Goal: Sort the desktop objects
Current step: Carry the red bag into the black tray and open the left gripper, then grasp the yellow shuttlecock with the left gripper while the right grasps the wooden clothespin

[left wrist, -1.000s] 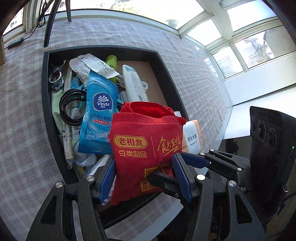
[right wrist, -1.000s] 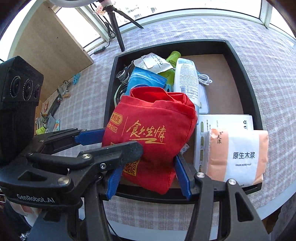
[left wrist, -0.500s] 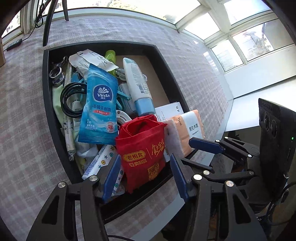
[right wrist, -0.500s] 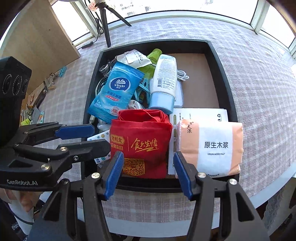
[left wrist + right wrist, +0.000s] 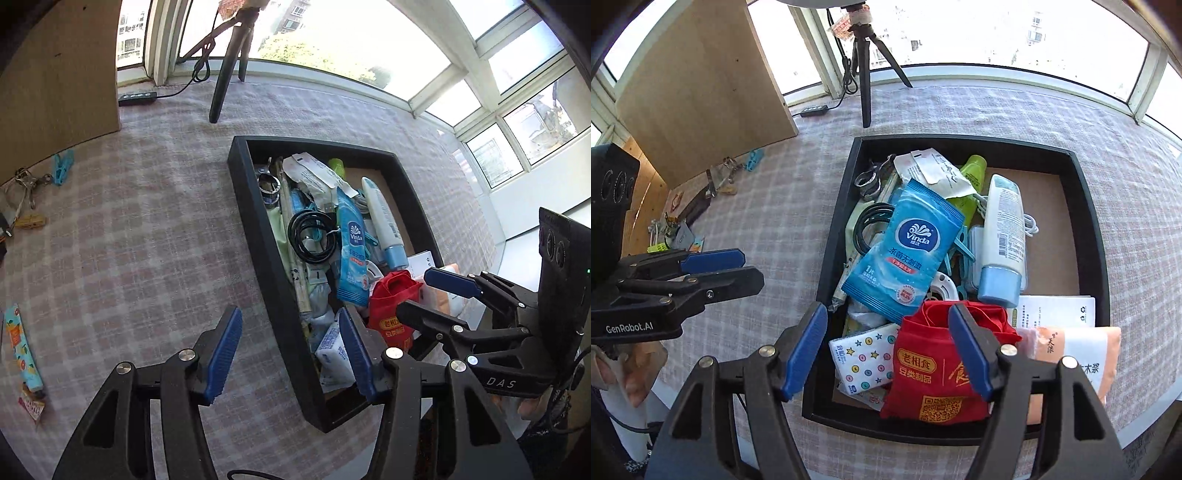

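L gripper (image 5: 288, 350) open, empty, over tray's (image 5: 258, 236) left wall. R gripper (image 5: 888, 354) jaws opening, nothing pinched; red snack pouch (image 5: 934, 380) lies in tray w/ Vinda wipes (image 5: 905, 251).

A: How is the left tool (image 5: 288, 354) now?

B: It points steeply down. Its two blue pads (image 5: 221, 354) stand apart and nothing is between them.

A: And the right tool (image 5: 886, 354)?

B: It also points down, and its jaws are opening. The pads (image 5: 967, 350) press on nothing.

A: Do you see the person?

B: Only some fingers (image 5: 624, 373) behind the left tool's handle.
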`<state>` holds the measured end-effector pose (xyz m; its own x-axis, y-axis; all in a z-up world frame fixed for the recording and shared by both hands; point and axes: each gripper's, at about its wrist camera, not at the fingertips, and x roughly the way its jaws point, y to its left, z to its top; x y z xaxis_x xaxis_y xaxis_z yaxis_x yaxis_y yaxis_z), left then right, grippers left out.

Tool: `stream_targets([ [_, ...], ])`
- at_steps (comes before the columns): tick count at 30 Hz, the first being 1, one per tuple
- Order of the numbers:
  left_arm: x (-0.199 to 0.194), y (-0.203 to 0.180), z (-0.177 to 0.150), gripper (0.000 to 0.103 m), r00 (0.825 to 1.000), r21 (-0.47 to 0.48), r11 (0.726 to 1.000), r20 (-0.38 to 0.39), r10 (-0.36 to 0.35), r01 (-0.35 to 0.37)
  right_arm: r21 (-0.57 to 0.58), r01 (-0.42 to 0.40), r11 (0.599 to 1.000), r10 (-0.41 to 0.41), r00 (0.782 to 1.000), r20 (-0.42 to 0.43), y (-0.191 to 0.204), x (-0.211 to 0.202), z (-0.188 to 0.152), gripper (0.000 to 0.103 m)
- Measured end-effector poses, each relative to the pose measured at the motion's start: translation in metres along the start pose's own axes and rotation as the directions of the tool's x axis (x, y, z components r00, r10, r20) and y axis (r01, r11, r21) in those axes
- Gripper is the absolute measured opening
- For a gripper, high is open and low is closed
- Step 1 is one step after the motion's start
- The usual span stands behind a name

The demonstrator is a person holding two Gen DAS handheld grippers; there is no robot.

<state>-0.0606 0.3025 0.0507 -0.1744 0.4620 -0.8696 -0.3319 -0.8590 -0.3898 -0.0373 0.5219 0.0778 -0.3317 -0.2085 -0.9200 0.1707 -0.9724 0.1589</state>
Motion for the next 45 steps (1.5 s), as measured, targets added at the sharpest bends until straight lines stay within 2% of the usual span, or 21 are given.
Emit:
stream_targets([
  [3, -0.017, 0.041, -0.001, 0.052, 0.998, -0.059, 0.997, 0.037, 0.052, -0.049, -0.081, -0.001, 0.997, 0.000, 1.000, -0.014, 0.030, 0.014, 0.014, 0.067],
  [6, -0.035, 0.087, -0.008, 0.052, 0.992, -0.134, 0.987, 0.075, 0.102, -0.091, -0.130, -0.041, 0.991, 0.038, 0.999, -0.027, 0.059, 0.027, 0.029, 0.067],
  [9, -0.054, 0.134, -0.021, 0.052, 0.983, -0.211, 0.968, 0.099, 0.155, -0.132, -0.172, -0.091, 0.981, 0.084, 0.995, -0.046, 0.090, 0.042, 0.043, 0.067],
  [11, -0.068, 0.167, -0.034, 0.052, 0.971, -0.270, 0.947, 0.111, 0.211, -0.175, -0.206, -0.109, 0.972, 0.099, 0.993, -0.058, 0.112, 0.053, 0.050, 0.067],
  [14, -0.087, 0.220, -0.060, 0.052, 0.957, -0.386, 0.901, 0.121, 0.264, -0.199, -0.257, -0.137, 0.957, 0.126, 0.990, -0.059, 0.145, 0.066, 0.060, 0.067],
  [19, -0.120, 0.297, -0.104, 0.052, 0.929, -0.566, 0.795, 0.130, 0.346, -0.217, -0.325, -0.194, 0.926, 0.177, 0.981, -0.079, 0.192, 0.092, 0.083, 0.064],
  [21, -0.132, 0.320, -0.117, 0.052, 0.918, -0.619, 0.754, 0.133, 0.375, -0.219, -0.355, -0.207, 0.912, 0.186, 0.978, -0.092, 0.210, 0.104, 0.093, 0.058],
  [23, -0.141, 0.337, -0.127, 0.052, 0.905, -0.657, 0.720, 0.136, 0.404, -0.223, -0.391, -0.204, 0.897, 0.181, 0.979, -0.096, 0.227, 0.117, 0.103, 0.056],
  [26, -0.149, 0.359, -0.137, 0.052, 0.901, -0.695, 0.689, 0.141, 0.411, -0.205, -0.441, -0.207, 0.873, 0.175, 0.978, -0.112, 0.252, 0.138, 0.121, 0.047],
  [29, -0.150, 0.373, -0.140, 0.052, 0.897, -0.711, 0.673, 0.140, 0.419, -0.203, -0.486, -0.194, 0.852, 0.149, 0.980, -0.130, 0.276, 0.162, 0.136, 0.042],
  [32, -0.146, 0.381, -0.137, 0.052, 0.897, -0.706, 0.672, 0.123, 0.424, -0.221, -0.528, -0.185, 0.829, 0.121, 0.981, -0.153, 0.294, 0.186, 0.149, 0.039],
  [36, -0.137, 0.390, -0.131, 0.052, 0.895, -0.702, 0.666, 0.091, 0.437, -0.254, -0.543, -0.182, 0.820, 0.101, 0.979, -0.175, 0.307, 0.210, 0.162, 0.036],
  [40, -0.128, 0.397, -0.127, 0.051, 0.905, -0.701, 0.672, 0.089, 0.416, -0.240, -0.555, -0.184, 0.811, 0.095, 0.978, -0.187, 0.311, 0.222, 0.170, 0.036],
  [45, -0.119, 0.402, -0.119, 0.030, 0.913, -0.703, 0.676, 0.092, 0.396, -0.222, -0.569, -0.196, 0.798, 0.092, 0.974, -0.207, 0.315, 0.234, 0.175, 0.036],
])
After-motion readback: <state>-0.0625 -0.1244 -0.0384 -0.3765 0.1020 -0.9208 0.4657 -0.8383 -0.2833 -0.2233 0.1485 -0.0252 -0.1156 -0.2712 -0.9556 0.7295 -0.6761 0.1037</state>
